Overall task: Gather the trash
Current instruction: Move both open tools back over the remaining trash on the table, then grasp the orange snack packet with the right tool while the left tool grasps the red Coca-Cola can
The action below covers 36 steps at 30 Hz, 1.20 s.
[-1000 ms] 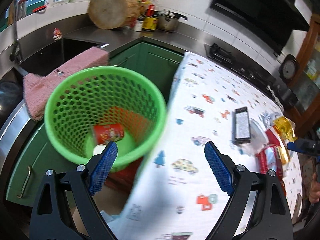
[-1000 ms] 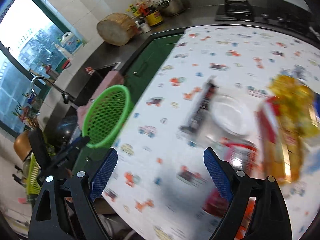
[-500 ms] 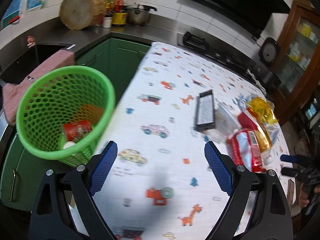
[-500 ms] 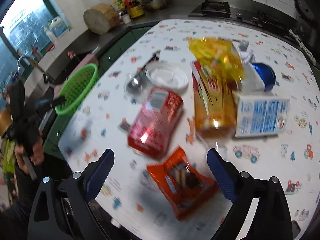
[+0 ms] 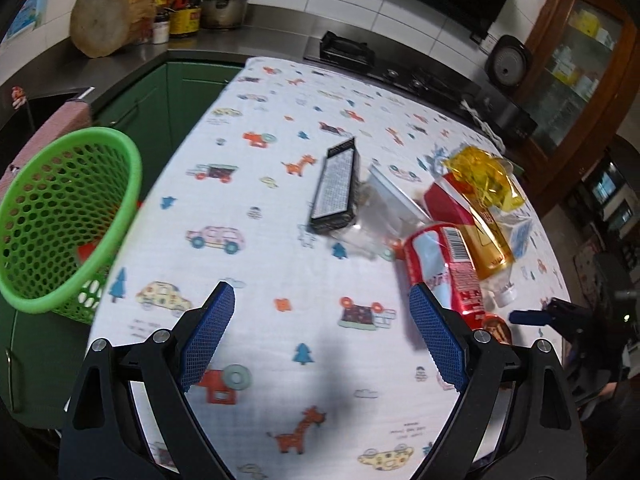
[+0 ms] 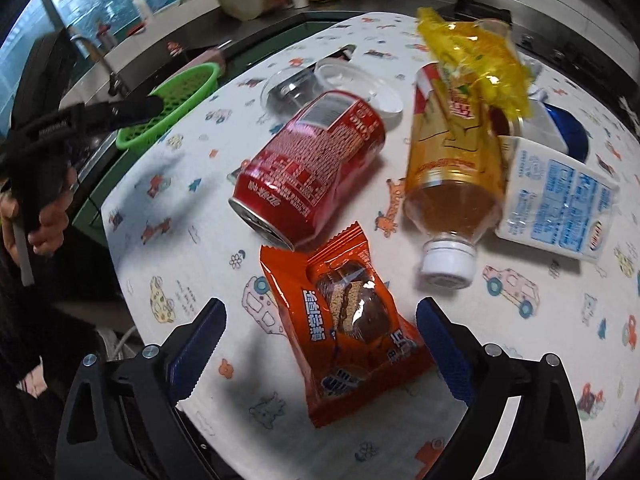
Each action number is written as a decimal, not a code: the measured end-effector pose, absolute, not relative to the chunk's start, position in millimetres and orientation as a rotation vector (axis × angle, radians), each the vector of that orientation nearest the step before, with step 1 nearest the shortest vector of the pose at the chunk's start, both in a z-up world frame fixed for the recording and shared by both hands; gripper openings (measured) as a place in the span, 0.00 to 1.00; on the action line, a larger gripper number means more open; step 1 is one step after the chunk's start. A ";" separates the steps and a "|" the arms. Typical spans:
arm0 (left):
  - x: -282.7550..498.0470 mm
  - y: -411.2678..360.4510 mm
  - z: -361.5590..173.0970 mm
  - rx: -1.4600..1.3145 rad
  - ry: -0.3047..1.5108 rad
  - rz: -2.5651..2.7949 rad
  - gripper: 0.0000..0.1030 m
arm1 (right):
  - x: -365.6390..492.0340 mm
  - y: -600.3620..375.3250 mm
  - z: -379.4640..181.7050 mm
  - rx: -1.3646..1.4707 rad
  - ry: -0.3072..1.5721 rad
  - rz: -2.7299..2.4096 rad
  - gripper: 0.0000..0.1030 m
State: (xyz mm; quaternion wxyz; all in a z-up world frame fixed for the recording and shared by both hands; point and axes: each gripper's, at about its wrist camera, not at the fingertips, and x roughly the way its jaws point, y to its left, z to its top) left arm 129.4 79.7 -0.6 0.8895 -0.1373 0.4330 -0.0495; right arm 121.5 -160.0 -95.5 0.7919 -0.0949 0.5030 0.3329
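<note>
Here, I am hovering my right claw (image 6: pixel 320 344), jaws opening and gripping nothing, over the orange snack packet (image 6: pixel 344 328) lying between them on the table (image 6: pixel 520 360), its long axis running from the cola can (image 6: pixel 312 172) toward me.

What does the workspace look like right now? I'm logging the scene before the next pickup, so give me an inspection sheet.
Surface: table under a white cloth with cartoon prints.
Job's things: red can on its side; orange snack packet; tea bottle lying down; milk carton; yellow wrapper; black box; clear cup and lid. Green basket off the table's edge.
Clutter: nothing seen beyond the trash.
Grippers: left gripper open, empty; right gripper opening over the snack packet, not touching it.
Cables: nothing seen.
Surroundings: steel counter, chopping block, pot, stove.
</note>
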 end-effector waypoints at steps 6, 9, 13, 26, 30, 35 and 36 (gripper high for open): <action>136.6 63.7 -2.9 -0.271 0.923 -0.134 0.86 | 128.1 -156.1 -107.6 -0.231 1.095 0.731 0.90; 140.6 55.5 -3.9 -0.267 0.932 -0.152 0.86 | 128.3 -156.0 -109.5 -0.228 1.093 0.742 0.90; 145.8 41.1 -6.9 -0.260 0.949 -0.184 0.87 | 123.7 -149.4 -111.1 -0.280 1.080 0.744 0.90; 171.9 -11.3 -17.6 -0.229 1.007 -0.251 0.88 | 114.8 -153.2 -116.4 -0.303 1.071 0.705 0.60; 181.1 -24.9 -24.0 -0.220 1.031 -0.270 0.88 | 114.4 -161.0 -115.8 -0.251 1.073 0.696 0.58; 189.2 -36.6 -31.0 -0.212 1.050 -0.286 0.88 | 111.9 -164.4 -113.2 -0.226 1.072 0.692 0.56; 190.3 -37.5 -32.2 -0.214 1.054 -0.288 0.88 | 111.1 -165.0 -112.3 -0.222 1.072 0.690 0.56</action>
